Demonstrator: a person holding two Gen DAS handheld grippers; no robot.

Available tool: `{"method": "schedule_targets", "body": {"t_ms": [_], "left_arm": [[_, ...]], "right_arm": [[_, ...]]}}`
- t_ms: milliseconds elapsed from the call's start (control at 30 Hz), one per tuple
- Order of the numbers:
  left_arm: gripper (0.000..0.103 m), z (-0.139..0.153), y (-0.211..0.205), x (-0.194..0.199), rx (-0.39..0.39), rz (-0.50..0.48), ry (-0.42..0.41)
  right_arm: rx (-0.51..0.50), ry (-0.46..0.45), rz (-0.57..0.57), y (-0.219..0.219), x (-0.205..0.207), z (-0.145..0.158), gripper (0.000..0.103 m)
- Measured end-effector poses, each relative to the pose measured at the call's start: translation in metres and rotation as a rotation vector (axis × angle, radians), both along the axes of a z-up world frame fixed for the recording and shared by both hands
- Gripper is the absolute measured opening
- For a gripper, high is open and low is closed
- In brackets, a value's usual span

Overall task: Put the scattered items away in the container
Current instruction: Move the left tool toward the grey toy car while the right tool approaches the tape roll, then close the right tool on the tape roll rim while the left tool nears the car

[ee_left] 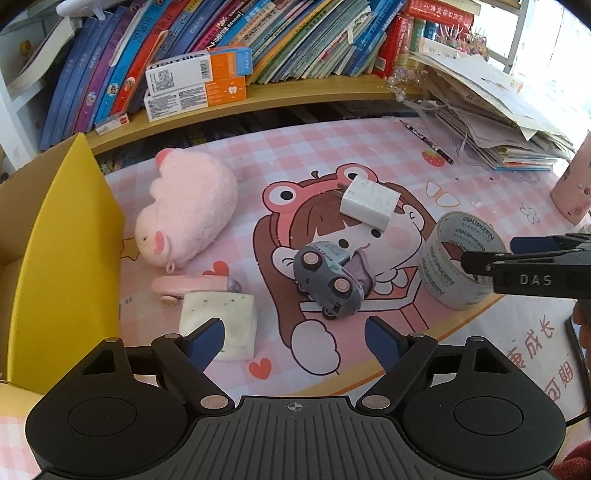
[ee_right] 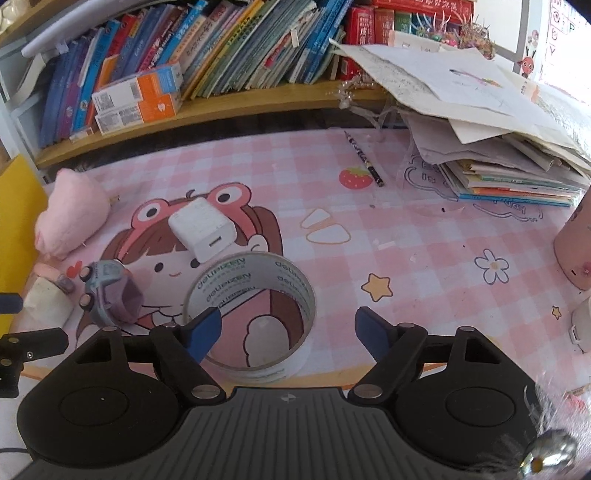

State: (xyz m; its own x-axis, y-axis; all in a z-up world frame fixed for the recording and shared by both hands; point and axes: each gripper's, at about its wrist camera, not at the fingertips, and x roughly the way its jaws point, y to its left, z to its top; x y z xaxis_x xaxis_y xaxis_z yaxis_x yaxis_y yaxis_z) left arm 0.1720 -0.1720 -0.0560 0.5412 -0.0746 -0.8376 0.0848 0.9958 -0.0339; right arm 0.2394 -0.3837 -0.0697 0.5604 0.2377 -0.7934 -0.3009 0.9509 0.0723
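Note:
The box's yellow flap (ee_left: 62,258) stands at the left. On the pink mat lie a pink plush (ee_left: 188,210), a white charger (ee_left: 369,203), a grey toy car (ee_left: 327,280), a flat pink item (ee_left: 184,286) and a white speckled block (ee_left: 221,321). My left gripper (ee_left: 293,332) hangs open just short of the car, its left finger over the block. A tape roll (ee_right: 255,310) stands upright at the right. My right gripper (ee_right: 288,325) is open astride the roll's right wall, one finger in the hole, pads apart from it. From the left wrist it (ee_left: 491,254) shows side-on at the roll (ee_left: 454,266).
A shelf of books (ee_left: 258,33) and orange-white cartons (ee_left: 195,81) runs along the back. A stack of papers (ee_right: 498,140) fills the back right, with a pencil (ee_right: 364,158) beside it. A pink cup (ee_right: 576,243) stands at the right edge.

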Motion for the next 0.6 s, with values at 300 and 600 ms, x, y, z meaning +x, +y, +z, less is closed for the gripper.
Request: {"method": "schedule_targets", "body": {"t_ms": [300,600], "left_arm": [[0.079,-0.004,-0.01,0.0,0.011,-0.059,-0.016],[0.071,-0.007,-0.019,0.012,0.019,-0.094,-0.048]], "right_arm": [[0.022,0.052,-0.025,-0.003,0.007,-0.012,0.056],[0.028,0.058,-0.032,-0.003,0.009,-0.013,0.051]]}}
